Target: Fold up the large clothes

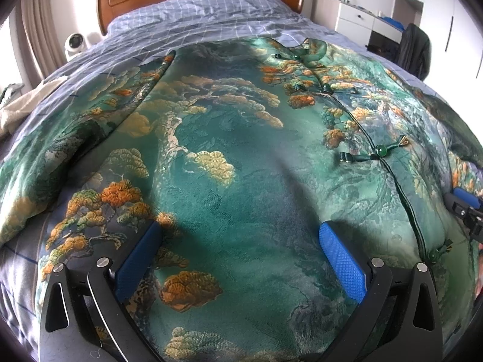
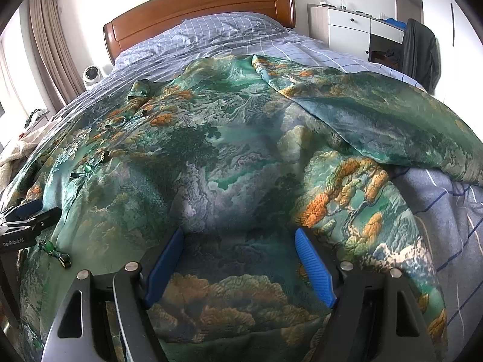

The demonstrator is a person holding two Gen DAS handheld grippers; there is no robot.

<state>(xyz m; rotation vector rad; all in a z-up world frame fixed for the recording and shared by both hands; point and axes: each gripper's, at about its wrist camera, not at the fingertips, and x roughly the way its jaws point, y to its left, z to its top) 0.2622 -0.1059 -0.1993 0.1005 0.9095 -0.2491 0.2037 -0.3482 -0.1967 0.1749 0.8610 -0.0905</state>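
Your left tool (image 1: 241, 259) stands wide, its blue pads apart and holding nothing, just above the green garment (image 1: 229, 157). Your right tool (image 2: 240, 265) is wide too, over the same garment (image 2: 211, 157). The garment lies spread on the bed (image 2: 271, 42), collar (image 1: 311, 49) toward 12 o'clock, one sleeve (image 2: 377, 114) folded at 2 o'clock.

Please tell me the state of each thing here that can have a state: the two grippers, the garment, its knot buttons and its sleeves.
left gripper: open, empty
right gripper: open, empty
green garment: spread front up, unfolded
knot buttons: fastened
right-side sleeve: spread out sideways, wrinkled
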